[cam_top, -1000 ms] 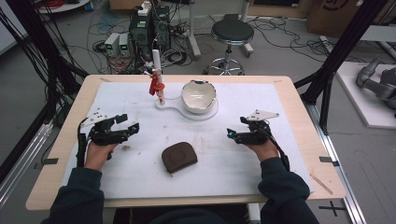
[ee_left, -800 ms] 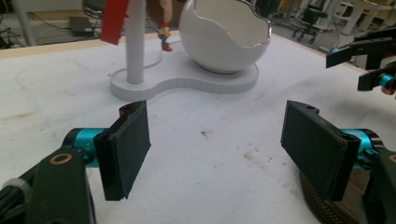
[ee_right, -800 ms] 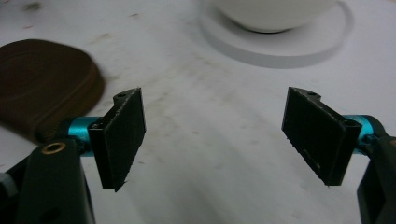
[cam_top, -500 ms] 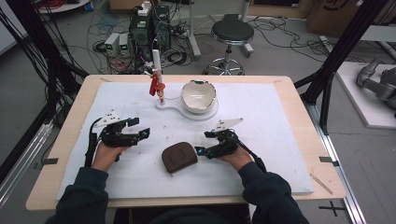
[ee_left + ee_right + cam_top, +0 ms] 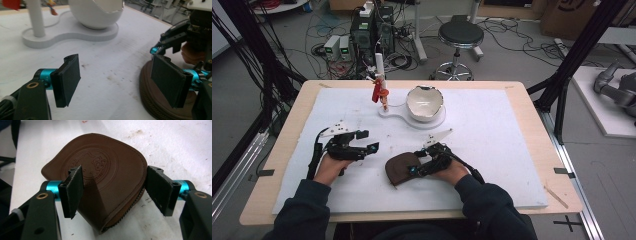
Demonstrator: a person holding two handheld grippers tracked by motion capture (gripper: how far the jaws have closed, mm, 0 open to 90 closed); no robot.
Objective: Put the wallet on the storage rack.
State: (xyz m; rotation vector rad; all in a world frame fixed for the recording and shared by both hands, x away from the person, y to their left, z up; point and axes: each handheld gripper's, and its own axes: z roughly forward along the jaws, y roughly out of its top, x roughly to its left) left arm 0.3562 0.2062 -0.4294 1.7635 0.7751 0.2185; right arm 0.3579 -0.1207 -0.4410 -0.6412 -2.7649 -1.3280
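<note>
- The right gripper [image 5: 115, 192] has its two black jaws wide apart, one over the top face of the flat brown leather zip pouch [image 5: 100, 172] and one just beside the pouch's zipped edge; whether either pad touches it cannot be told.
- In the high view that right gripper [image 5: 419, 167] sits at the pouch's [image 5: 401, 169] right edge, low in the middle of the frame, on the white table mat [image 5: 512, 145].
- The left gripper [image 5: 117, 82] also has its jaws spread wide, with nothing between them but bare mat; the pouch's rim [image 5: 150, 100] lies at the lower right of its view.
- In the high view the left gripper [image 5: 369, 145] is left of the pouch, near it.
- Counted: one pouch, two grippers, one white bowl [image 5: 425, 102] on a white stand base [image 5: 432, 121], one thin post [image 5: 381, 75] on that base, upper middle of the frame.
</note>
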